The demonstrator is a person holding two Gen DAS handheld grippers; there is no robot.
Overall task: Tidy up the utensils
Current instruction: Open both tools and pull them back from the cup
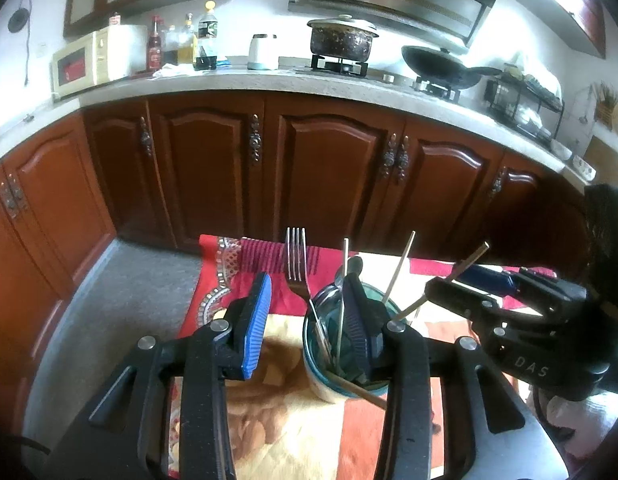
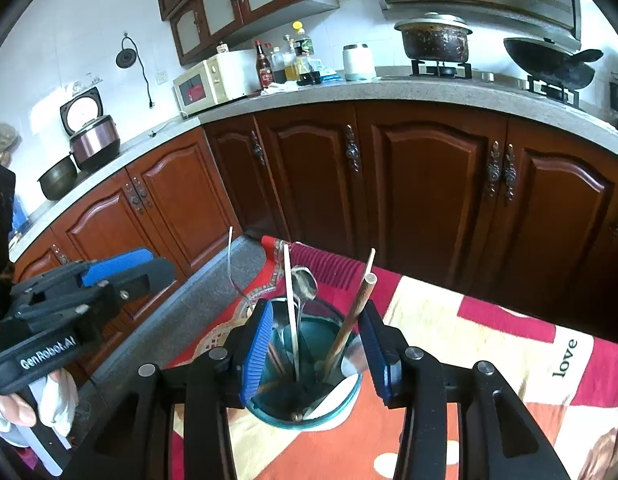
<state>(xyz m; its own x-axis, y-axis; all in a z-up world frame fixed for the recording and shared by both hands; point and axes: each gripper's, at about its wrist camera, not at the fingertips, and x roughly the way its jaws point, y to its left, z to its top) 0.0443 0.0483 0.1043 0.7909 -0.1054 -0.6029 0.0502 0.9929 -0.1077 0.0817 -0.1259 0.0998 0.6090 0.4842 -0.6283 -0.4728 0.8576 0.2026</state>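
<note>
Holder: a teal glass cup [image 2: 309, 408] sits on the patterned cloth [image 2: 489, 344] that covers the table, pretty much dead centre under the right wrist cam.
What's in it: fork [image 1: 296, 268] with tines up, leaning toward the left side of the cup; a spoon [image 2: 305, 284] bowl-up near the back; a few chopsticks [image 2: 351, 320] fanning out at different angles.
Left gripper [image 1: 309, 320]: jaws apart, nothing clamped. Its blue pad [image 1: 255, 328] hangs over bare cloth to the left of the cup, and the other finger is in front of the cup's rim, so the fork's handle shows in the gap between them without either pad touching it.
Right gripper [image 2: 317, 352]: jaws open, one finger on each side of the cup's mouth, utensils standing loose in between. No pad is pressing on the glass or on any stick as far as I can tell.
Hand: a bit of the person's hand [image 2: 13, 408] wraps the left gripper's handle at the edge of the right cam.
Background: brown kitchen cabinets [image 1: 329, 168] and a grey counter with a microwave [image 2: 205, 86] and a pot [image 2: 433, 40] on the stove.
</note>
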